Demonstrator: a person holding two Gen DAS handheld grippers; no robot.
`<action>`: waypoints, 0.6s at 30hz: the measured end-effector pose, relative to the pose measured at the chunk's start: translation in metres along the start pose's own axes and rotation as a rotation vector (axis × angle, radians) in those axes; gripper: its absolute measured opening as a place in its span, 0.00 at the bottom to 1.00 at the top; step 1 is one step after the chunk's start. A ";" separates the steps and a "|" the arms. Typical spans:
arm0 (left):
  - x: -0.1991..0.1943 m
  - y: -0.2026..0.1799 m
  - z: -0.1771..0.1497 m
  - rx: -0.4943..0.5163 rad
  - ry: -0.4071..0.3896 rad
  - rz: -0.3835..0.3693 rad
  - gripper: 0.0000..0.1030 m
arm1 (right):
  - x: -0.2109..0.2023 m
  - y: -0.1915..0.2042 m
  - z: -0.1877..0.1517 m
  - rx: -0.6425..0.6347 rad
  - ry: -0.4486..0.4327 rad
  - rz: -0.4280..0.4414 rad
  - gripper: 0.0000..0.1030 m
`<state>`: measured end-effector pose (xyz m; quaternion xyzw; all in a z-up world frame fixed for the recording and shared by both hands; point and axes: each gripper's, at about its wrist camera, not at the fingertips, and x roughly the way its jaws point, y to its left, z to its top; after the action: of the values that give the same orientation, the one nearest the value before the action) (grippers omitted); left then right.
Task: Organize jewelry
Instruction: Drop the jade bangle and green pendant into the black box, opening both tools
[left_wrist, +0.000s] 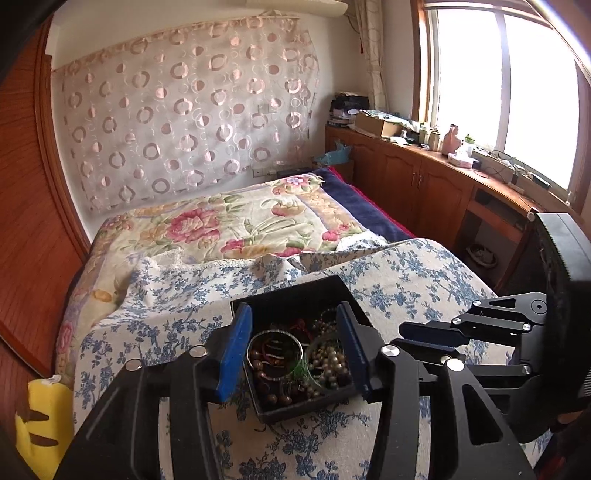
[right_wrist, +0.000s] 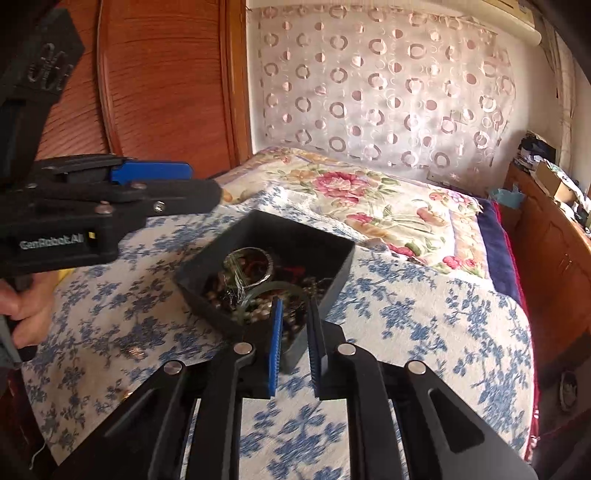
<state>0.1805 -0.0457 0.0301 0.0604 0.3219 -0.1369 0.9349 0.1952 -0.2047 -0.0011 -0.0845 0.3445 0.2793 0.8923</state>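
A black square box (left_wrist: 291, 291) full of jewelry sits on the blue-flowered cloth of the bed; it also shows in the right wrist view (right_wrist: 336, 273). Inside lie a silver bangle (left_wrist: 275, 350), a pearl bead string (left_wrist: 330, 363), brown beads and red cord. My left gripper (left_wrist: 293, 325) is open, its blue pads hovering above the box on either side. My right gripper (right_wrist: 295, 306) is open by a narrow gap with nothing between the pads, at the box's near corner. The left gripper also shows in the right wrist view (right_wrist: 155, 173).
The bed carries a blue-flowered cover (right_wrist: 424, 332) and a pink-flowered blanket (left_wrist: 229, 229). A wooden cabinet (left_wrist: 424, 177) with clutter runs under the window at right. A wooden panel (left_wrist: 29, 240) stands at left. A yellow object (left_wrist: 44, 417) lies at the bed's left.
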 end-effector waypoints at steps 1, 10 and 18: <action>-0.001 0.000 -0.002 0.000 0.006 0.003 0.45 | -0.003 0.002 -0.002 0.002 -0.007 0.006 0.14; -0.031 0.012 -0.032 -0.012 0.004 0.020 0.66 | -0.026 0.033 -0.023 -0.014 -0.033 0.083 0.14; -0.048 0.035 -0.075 -0.039 0.036 0.061 0.80 | -0.025 0.076 -0.049 -0.086 0.022 0.154 0.33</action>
<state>0.1106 0.0136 0.0013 0.0544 0.3394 -0.1012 0.9336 0.1099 -0.1694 -0.0177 -0.0990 0.3472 0.3605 0.8600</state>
